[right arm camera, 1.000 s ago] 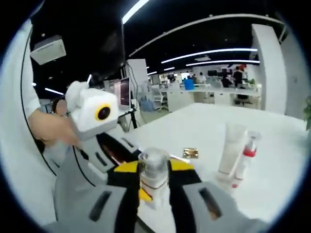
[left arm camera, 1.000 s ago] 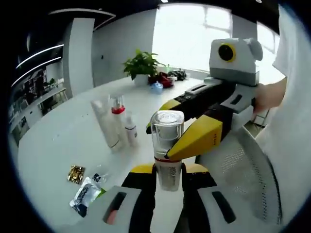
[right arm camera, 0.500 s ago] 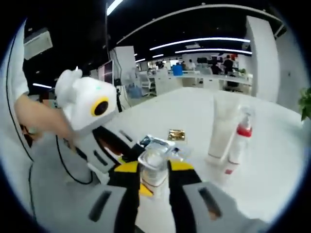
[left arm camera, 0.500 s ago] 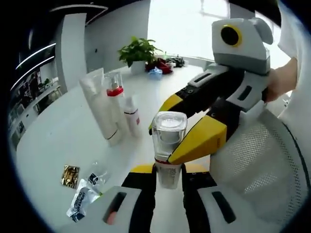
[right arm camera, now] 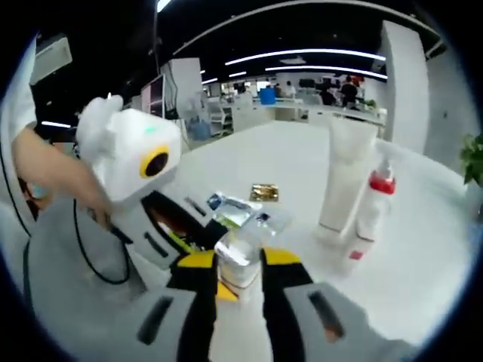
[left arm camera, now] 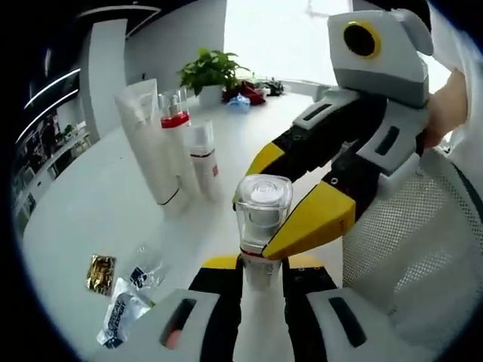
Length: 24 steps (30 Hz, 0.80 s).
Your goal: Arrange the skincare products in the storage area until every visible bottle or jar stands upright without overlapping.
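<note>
A clear bottle [left arm camera: 262,215] with a square clear cap and a red neck band stands upright between the jaws of my left gripper [left arm camera: 261,265], which is shut on its body. My right gripper [left arm camera: 266,205] reaches in from the right, its yellow jaws closed on the cap. The right gripper view shows the same bottle [right arm camera: 236,259] pinched in my right gripper [right arm camera: 238,265], with the left gripper [right arm camera: 198,235] coming in from the left. Upright on the white table [left arm camera: 83,204] are a tall white tube [left arm camera: 147,143], a red-collared pump bottle [left arm camera: 175,124] and a small white bottle [left arm camera: 204,160].
Flat sachets lie on the table, a gold one [left arm camera: 99,271] and a silver one [left arm camera: 121,317], also visible as a gold sachet [right arm camera: 264,192] and a silver sachet [right arm camera: 232,208]. A potted plant [left arm camera: 207,69] and clutter sit at the far edge. A mesh chair back [left arm camera: 411,249] is at right.
Both cameras have come lower and closer to the table, so the upright tube and bottles look larger. The clear bottle stays held by both grippers.
</note>
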Each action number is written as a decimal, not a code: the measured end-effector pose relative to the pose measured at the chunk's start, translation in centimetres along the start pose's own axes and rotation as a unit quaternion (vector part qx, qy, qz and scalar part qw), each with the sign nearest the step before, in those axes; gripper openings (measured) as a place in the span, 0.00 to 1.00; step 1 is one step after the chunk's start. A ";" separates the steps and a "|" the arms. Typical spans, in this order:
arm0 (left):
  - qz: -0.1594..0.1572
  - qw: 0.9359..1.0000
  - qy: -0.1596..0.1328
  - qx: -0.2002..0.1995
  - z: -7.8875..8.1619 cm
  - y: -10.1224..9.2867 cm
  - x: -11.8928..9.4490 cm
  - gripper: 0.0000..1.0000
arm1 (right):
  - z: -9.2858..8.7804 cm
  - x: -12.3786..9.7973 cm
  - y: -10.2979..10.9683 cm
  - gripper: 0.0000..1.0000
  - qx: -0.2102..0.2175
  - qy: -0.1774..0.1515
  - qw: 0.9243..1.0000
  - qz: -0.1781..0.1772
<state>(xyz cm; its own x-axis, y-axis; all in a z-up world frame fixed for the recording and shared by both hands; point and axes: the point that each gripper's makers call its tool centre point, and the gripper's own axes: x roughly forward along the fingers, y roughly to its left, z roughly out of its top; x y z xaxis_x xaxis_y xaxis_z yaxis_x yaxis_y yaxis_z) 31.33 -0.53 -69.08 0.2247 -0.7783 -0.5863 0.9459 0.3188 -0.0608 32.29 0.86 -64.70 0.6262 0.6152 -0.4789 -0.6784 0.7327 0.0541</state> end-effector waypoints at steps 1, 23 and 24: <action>0.000 1.000 -0.001 0.001 0.0 0.0 0.0 0.17 | 0.0 0.0 -0.1 0.22 0.000 0.000 1.000 0.000; -0.023 0.999 -0.016 0.033 1.8 2.1 2.3 0.16 | -0.9 -4.0 -6.1 0.45 0.038 -0.004 0.996 -0.075; -0.024 0.999 -0.017 0.033 1.9 2.2 2.4 0.16 | -1.0 -4.4 -6.6 0.48 0.040 -0.006 0.996 -0.081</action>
<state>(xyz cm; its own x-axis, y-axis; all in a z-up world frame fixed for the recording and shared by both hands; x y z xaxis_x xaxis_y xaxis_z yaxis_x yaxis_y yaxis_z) 34.40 -2.78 -69.06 0.1851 -0.8099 -0.5566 0.9687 0.2456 -0.0351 33.63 -7.01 -63.79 0.7305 0.4897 -0.4760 -0.5353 0.8434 0.0462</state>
